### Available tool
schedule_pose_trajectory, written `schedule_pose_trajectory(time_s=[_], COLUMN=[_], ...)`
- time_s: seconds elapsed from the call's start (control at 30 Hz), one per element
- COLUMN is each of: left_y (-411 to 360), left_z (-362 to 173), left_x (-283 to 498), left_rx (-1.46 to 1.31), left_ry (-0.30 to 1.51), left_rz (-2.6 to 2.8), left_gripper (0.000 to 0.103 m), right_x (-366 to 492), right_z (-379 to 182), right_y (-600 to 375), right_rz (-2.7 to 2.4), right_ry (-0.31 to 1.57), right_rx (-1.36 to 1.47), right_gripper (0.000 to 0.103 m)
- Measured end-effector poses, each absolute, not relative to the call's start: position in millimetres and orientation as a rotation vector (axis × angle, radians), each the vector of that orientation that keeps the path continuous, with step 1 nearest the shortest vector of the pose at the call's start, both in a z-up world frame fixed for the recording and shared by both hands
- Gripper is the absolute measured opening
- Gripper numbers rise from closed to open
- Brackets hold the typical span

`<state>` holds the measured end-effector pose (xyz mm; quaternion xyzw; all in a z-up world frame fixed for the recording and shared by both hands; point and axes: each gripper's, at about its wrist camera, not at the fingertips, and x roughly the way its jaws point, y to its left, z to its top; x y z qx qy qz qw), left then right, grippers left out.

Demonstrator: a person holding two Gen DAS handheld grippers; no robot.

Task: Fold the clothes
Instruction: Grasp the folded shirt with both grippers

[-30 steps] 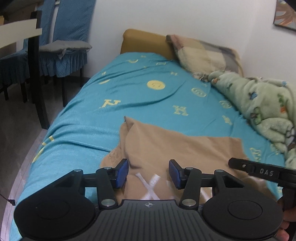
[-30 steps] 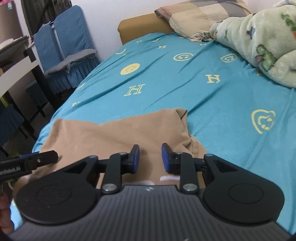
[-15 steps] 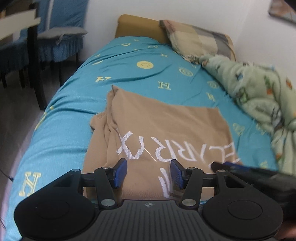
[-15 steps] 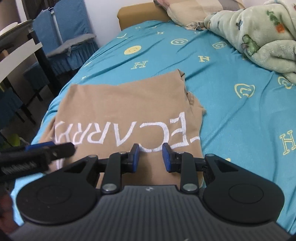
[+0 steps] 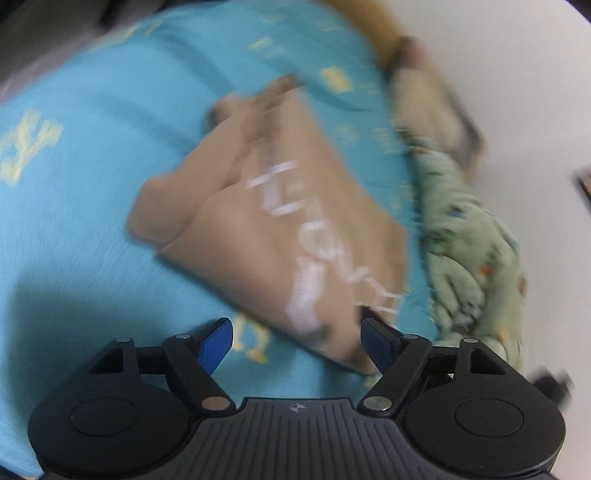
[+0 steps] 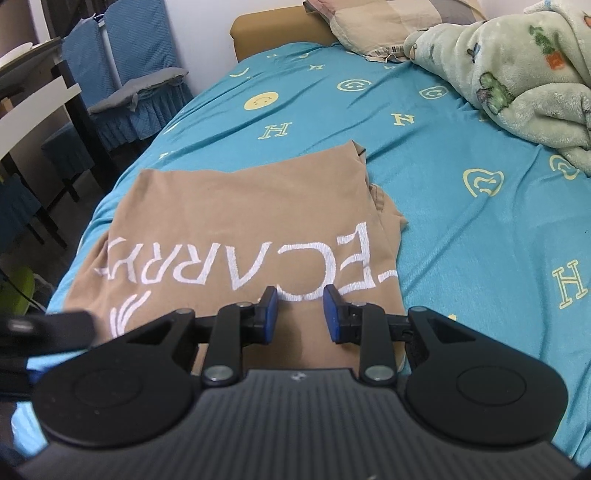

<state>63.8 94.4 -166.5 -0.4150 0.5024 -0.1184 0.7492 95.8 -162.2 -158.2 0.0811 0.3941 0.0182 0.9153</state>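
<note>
A tan T-shirt (image 6: 236, 206) with white lettering lies folded flat on the turquoise bed sheet (image 6: 461, 229). My right gripper (image 6: 300, 306) hovers over the shirt's near edge, its jaws a little apart with nothing between them. The left wrist view is blurred and tilted. There the T-shirt (image 5: 295, 206) runs diagonally, and my left gripper (image 5: 295, 332) is at its near corner. Its jaws are opening wide. The corner lies low between the blue fingers (image 5: 218, 343), and neither pad presses on it. A blurred black part of the left gripper (image 6: 48, 325) shows at the right view's left edge.
A green fleece blanket (image 6: 517, 66) is heaped along the bed's right side, with a checked pillow (image 6: 369, 22) at the headboard. Blue-covered chairs (image 6: 129, 74) and a table (image 6: 29, 110) stand past the bed's left edge.
The left gripper has rolled and swung toward the shirt's near corner, and its jaws have spread much wider. The right gripper drew back along the shirt, then stayed still with the same gap.
</note>
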Motion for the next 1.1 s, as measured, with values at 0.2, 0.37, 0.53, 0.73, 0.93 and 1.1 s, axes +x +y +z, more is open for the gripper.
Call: schedule_pose_trajectory(time_s=[0.2,0.37,0.53,0.73,0.93,1.1], left_y=[113.3,116.1,106.2,111.3,112.6,111.7], left_z=[-177.5,-171.6,-172.7,-177.8,-173.2,-169.0], left_x=[70.0,64.6,66.9,64.1,60.4,59.5], left_rx=[-1.070,-1.085,-0.970,-1.008,-1.008,-1.018], left_ry=[0.969,0.908,0.976,0.979,0.958,0.931], left_rz=[-0.130,-0.157,-0.126,-0.112,-0.123,-0.136], left_gripper=[0.068,0.055,0.047,0.031,0.022,0.019], right_x=[95.0,95.2,94.3,91.9,72.3,64.1], right_z=[-158.4,-158.4,-157.9,-151.6,-147.3,-174.4], right_y=[-161.1,-161.5,-160.8,-167.5,-202.5,-202.3], right_rz=[0.030,0.025,0.020,0.012,0.147,0.273], right_ry=[0.811,0.810,0.813,0.814,0.808,0.938], right_rx=[0.167,0.172,0.181,0.259,0.818,1.163], right_gripper=[0.029,0.029,0.029,0.031,0.089,0.089])
